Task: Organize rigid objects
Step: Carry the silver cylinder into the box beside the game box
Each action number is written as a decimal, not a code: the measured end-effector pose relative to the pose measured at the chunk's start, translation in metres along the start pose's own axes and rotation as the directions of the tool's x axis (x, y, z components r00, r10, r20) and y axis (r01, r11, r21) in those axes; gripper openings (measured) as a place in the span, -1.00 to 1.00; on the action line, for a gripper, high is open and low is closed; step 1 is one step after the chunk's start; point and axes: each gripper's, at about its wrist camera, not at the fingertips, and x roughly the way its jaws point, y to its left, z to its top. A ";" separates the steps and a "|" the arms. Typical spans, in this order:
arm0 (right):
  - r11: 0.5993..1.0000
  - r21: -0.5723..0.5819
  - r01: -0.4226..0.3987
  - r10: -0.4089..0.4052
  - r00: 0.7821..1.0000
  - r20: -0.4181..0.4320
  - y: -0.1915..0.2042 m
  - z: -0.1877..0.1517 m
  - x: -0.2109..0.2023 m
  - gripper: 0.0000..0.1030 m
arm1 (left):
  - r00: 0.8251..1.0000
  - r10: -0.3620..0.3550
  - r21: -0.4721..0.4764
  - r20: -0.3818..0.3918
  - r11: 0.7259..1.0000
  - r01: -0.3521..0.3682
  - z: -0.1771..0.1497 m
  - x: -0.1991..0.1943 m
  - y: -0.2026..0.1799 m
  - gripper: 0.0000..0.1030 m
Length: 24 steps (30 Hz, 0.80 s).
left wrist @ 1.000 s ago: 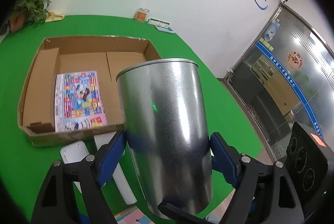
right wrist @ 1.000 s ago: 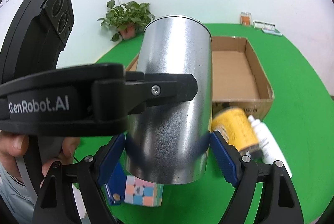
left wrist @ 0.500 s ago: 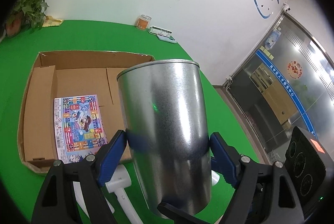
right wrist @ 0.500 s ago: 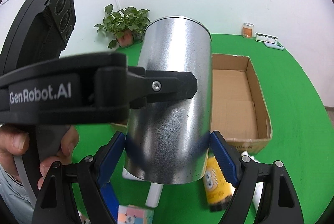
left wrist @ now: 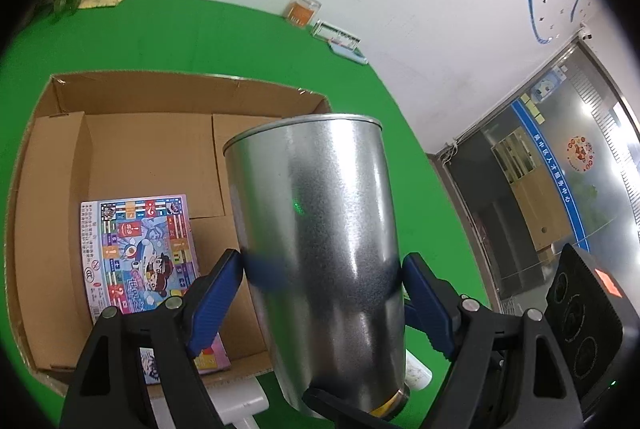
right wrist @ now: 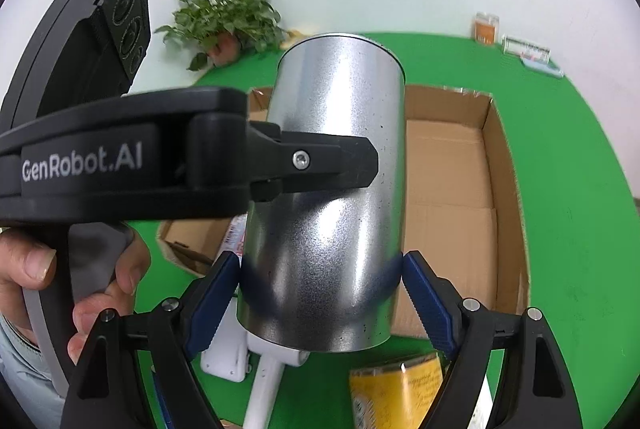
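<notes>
A large shiny metal can is held upright in the air by both grippers. My left gripper is shut on its sides with blue pads. My right gripper is shut on the same can, lower down, from another side. The can hangs over the near edge of an open cardboard box, which also shows in the right wrist view. A colourful flat board-game box lies inside the cardboard box at its near left.
On the green table below the can lie a white hammer-like object and a yellow can. A potted plant stands at the far edge. An orange jar and a small rack stand by the wall.
Both grippers have carried the can forward and higher, so the cardboard box now lies under it. The loose objects on the table have slid toward the bottom of both views.
</notes>
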 end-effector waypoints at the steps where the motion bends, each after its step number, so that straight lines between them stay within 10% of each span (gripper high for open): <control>1: 1.000 0.015 -0.008 0.009 1.000 -0.023 -0.006 0.003 0.009 0.58 | 1.000 0.006 -0.006 -0.019 1.000 -0.006 0.002 0.009 0.004 0.58; 11: 0.988 0.150 -0.033 0.063 0.979 -0.196 -0.043 -0.011 0.094 0.58 | 0.978 0.005 -0.094 -0.210 0.995 -0.025 -0.015 0.083 0.051 0.58; 24: 0.971 0.236 -0.018 0.081 0.962 -0.260 -0.058 -0.015 0.134 0.58 | 0.966 -0.001 -0.113 -0.260 0.993 -0.030 -0.020 0.096 0.060 0.58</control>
